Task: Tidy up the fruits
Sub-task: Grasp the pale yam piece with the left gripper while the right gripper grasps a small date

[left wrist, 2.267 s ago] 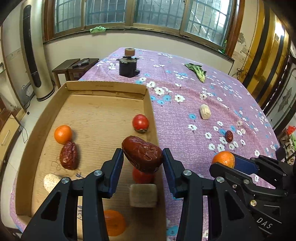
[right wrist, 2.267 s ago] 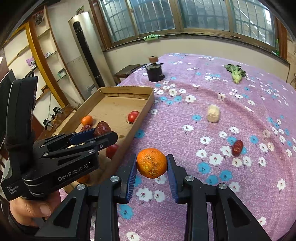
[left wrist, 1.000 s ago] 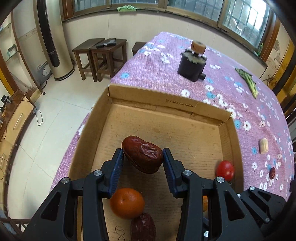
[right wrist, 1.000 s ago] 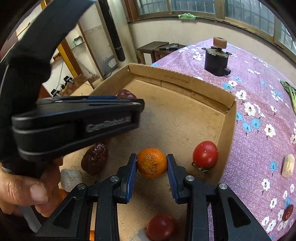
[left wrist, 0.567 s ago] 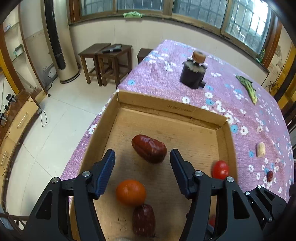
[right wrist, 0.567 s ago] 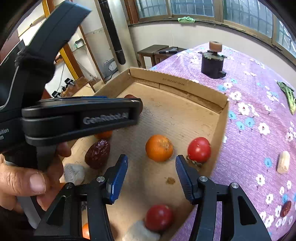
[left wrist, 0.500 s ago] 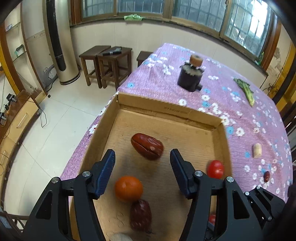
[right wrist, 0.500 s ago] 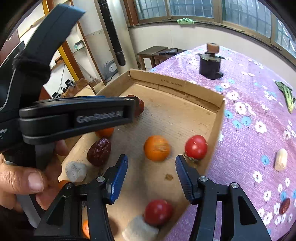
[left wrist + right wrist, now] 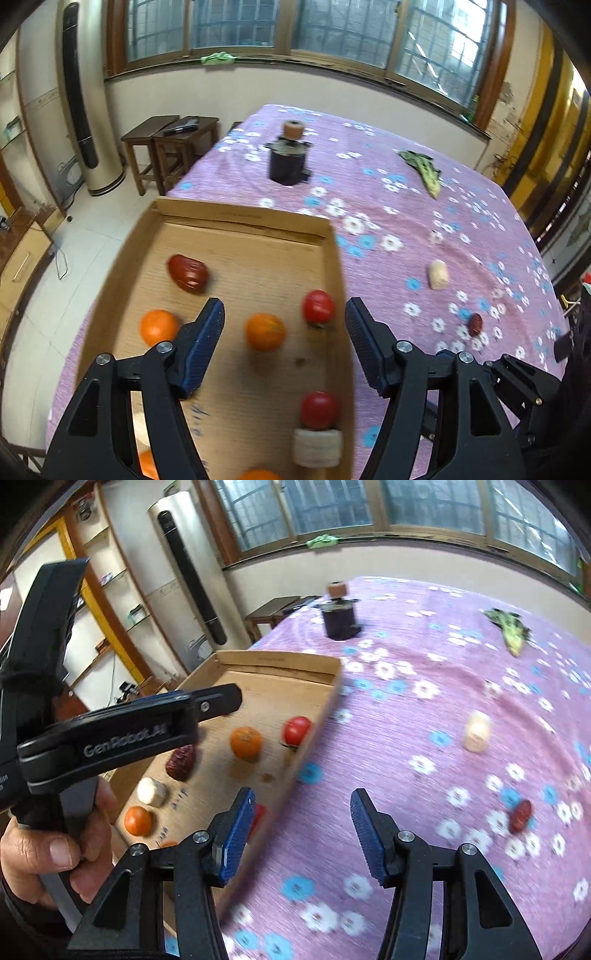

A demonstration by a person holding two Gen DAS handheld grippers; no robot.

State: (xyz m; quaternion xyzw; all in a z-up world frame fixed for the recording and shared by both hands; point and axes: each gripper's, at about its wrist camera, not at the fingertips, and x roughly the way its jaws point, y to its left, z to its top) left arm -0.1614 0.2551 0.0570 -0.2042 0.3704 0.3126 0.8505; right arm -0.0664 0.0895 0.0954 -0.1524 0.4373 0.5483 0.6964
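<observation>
Now your left gripper (image 9: pixel 284 347) hangs above the cardboard box (image 9: pixel 243 218) with its jaws spread wide and nothing between them. Your right gripper (image 9: pixel 301 836) is just as wide and empty, out over the purple floral cloth (image 9: pixel 424 657).

Work through the box from left to right. A large red date (image 9: pixel 188 273) lies at about 10 o'clock. One orange (image 9: pixel 159 326) sits at 9 o'clock and another orange (image 9: pixel 265 331) near the middle. A tomato (image 9: pixel 318 305) rests close against the right wall at 2 o'clock, and a second tomato (image 9: pixel 318 410) at 5 o'clock touches a pale stubby piece (image 9: pixel 317 446) below it. More fruit shows at the near edge, partly hidden.

Outside the box, at 3 o'clock on the cloth, lie another pale stubby piece (image 9: pixel 477 731) and, well beyond it, a small red date (image 9: pixel 520 815).

That small date looks light, wrinkled and a little soft, so I judge it wants a gentle squeeze across its short middle, jaws astride its long axis. The pale piece seems firm and light; take it across its flat sides. Neither looks slippery, but both are small and could roll away.
</observation>
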